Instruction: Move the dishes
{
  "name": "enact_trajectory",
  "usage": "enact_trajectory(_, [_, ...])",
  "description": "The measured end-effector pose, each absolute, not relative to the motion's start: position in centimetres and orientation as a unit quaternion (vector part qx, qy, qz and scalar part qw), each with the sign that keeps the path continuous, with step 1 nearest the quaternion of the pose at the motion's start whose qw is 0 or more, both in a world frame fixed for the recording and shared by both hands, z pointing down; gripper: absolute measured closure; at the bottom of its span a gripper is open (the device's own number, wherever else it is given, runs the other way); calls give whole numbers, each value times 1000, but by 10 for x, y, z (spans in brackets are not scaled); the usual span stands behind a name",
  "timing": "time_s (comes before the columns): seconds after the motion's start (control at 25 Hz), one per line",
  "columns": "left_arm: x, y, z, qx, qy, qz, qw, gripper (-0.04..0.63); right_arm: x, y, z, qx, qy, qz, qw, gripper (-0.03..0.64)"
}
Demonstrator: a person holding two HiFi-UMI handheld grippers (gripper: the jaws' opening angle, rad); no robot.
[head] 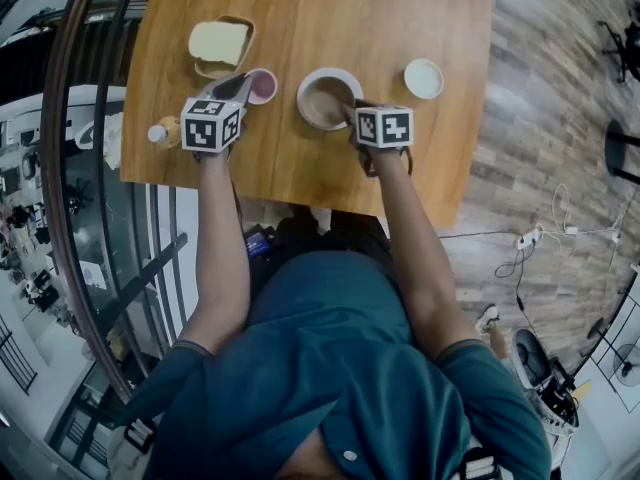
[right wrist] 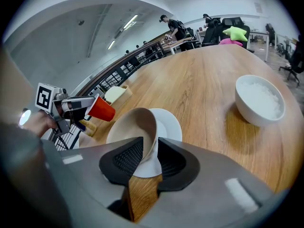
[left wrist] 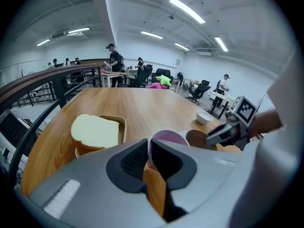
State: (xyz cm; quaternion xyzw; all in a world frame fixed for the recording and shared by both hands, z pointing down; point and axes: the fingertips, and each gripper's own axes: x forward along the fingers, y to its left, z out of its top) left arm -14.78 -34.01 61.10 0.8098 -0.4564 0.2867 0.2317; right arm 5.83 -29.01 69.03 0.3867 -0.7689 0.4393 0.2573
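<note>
A red cup with a pale pink inside hangs tilted just above the wooden table, with my left gripper shut on its rim. To its right a tan bowl leans over a white plate. My right gripper is shut on the bowl's near rim, and the bowl tips up off the plate. The right gripper view shows the red cup in the left gripper.
A slice of bread lies in a tan tray behind the cup. A small white bowl stands at the right. A small bottle sits near the table's left edge, by a railing. The near table edge lies under my wrists.
</note>
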Motion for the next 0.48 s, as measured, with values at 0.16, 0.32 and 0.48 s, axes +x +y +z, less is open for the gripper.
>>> enact_trajectory(0.16, [-154, -338, 628, 802, -457, 294, 249, 574, 59, -290, 691, 389, -765, 445, 255, 517])
enact_trajectory(0.32, [-156, -336, 641, 795, -457, 300, 262, 574, 61, -289, 692, 390, -762, 451, 253, 526])
enact_trajectory(0.48, [-161, -334, 651, 789, -460, 303, 273, 574, 64, -290, 693, 395, -757, 455, 252, 548])
